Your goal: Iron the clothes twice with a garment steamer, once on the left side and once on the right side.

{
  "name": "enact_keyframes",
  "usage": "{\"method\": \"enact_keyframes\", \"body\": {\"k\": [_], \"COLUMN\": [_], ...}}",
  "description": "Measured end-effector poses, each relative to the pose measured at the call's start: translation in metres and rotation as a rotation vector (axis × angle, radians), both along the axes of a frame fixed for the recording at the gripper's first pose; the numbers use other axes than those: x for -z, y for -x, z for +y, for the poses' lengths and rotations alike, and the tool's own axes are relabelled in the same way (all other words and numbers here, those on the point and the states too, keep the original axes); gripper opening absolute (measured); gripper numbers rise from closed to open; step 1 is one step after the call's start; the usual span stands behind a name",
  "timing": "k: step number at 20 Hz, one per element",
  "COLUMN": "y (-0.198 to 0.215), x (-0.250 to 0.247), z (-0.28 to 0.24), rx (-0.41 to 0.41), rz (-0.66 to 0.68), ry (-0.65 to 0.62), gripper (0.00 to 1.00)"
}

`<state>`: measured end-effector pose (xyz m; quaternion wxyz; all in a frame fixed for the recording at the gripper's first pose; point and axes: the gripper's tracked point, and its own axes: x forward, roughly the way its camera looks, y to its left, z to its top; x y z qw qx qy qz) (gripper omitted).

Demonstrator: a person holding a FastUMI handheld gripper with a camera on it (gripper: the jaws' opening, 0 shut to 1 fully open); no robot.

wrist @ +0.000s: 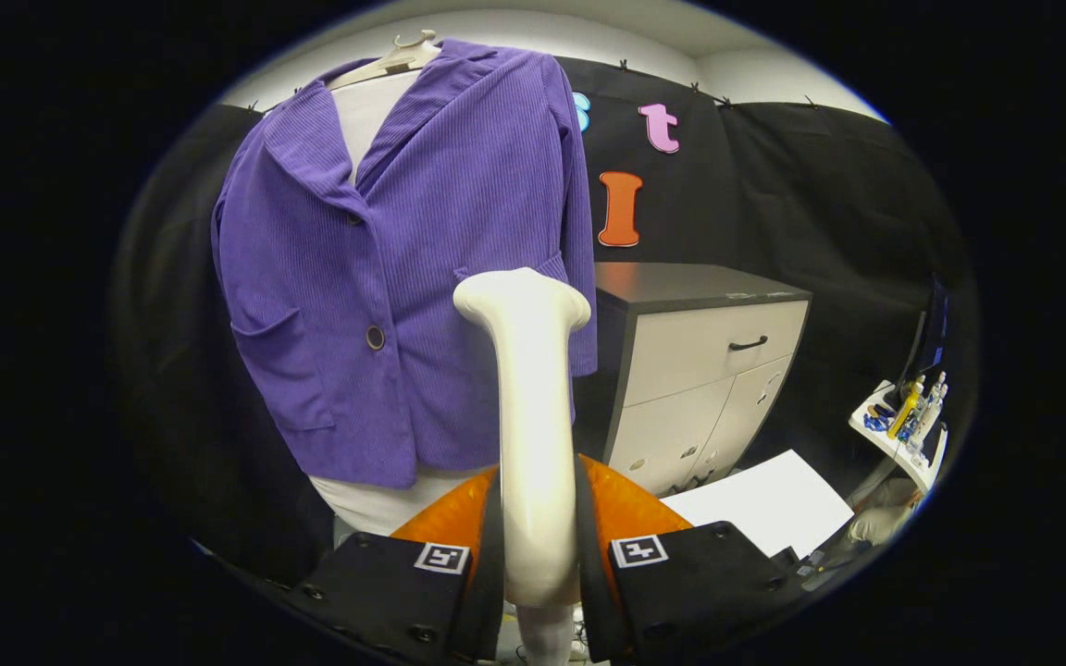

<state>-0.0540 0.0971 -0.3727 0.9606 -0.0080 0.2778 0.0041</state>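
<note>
Steamer (pixel 533 407) stands gripped by its handle between the jaws of the gripper (pixel 538 546), its head level with the lower right front of the purple jacket (pixel 385 277) on the dummy, so neither pass looks complete as yet.

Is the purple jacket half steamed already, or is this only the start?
Done: the tongs are shut on the white steamer, so it is picked up. In hand: its head sits against the purple jacket, by the side nearer the cabinet. Left: I cannot tell whether any side is finished; the cloth shows no sign.
</note>
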Motion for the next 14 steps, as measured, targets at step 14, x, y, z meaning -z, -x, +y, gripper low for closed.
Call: {"method": "enact_keyframes", "body": {"k": [14], "y": [0.039], "x": [0.075], "z": [0.004], "rx": [0.000], "rz": [0.151], "ry": [0.022], "gripper": [0.42]}}
